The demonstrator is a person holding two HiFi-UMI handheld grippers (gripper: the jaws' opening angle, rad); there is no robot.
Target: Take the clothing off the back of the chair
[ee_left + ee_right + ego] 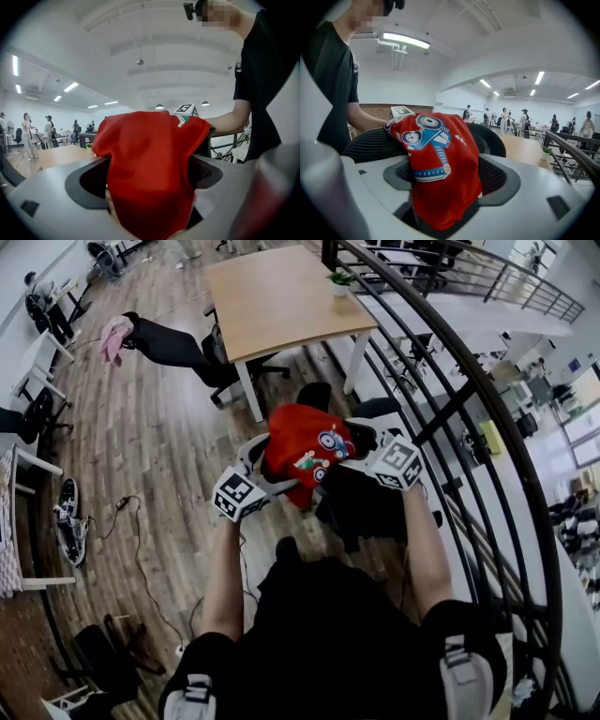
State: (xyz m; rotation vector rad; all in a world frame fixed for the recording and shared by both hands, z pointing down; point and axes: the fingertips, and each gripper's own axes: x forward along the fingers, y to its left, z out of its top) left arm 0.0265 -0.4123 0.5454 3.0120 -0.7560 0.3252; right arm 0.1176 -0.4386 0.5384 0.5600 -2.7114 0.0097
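A person stands over a black mesh chair (375,502) on a wooden floor (159,427), beside a curved black railing (469,399). A wooden table (281,296) stands further off.

A red garment (302,448) with a blue cartoon print is draped over the top of the chair's back. It hangs down both faces under its own weight, so it sits loosely and is not hooked on.

The person holds the left gripper (270,463) and the right gripper (359,442) at the two ends of the garment, facing each other across the chair back. Both point nearly level, at the height of the chair's top edge. This placement looks meant to take the cloth from both sides at once, so it can lift straight up and off without dragging or snagging on the mesh.

In the left gripper view, the grey fingers (51,197) stand wide apart. The plain red back of the cloth fills the middle of the gap, and dark space shows on either side of it.

In the right gripper view, the fingers (525,197) are likewise spread. The printed side of the garment hangs between them, and the rounded chair back rises just behind.

Neither pair appears to be pinching the fabric yet. The cloth lies well inside both openings and has not been lifted off the chair.
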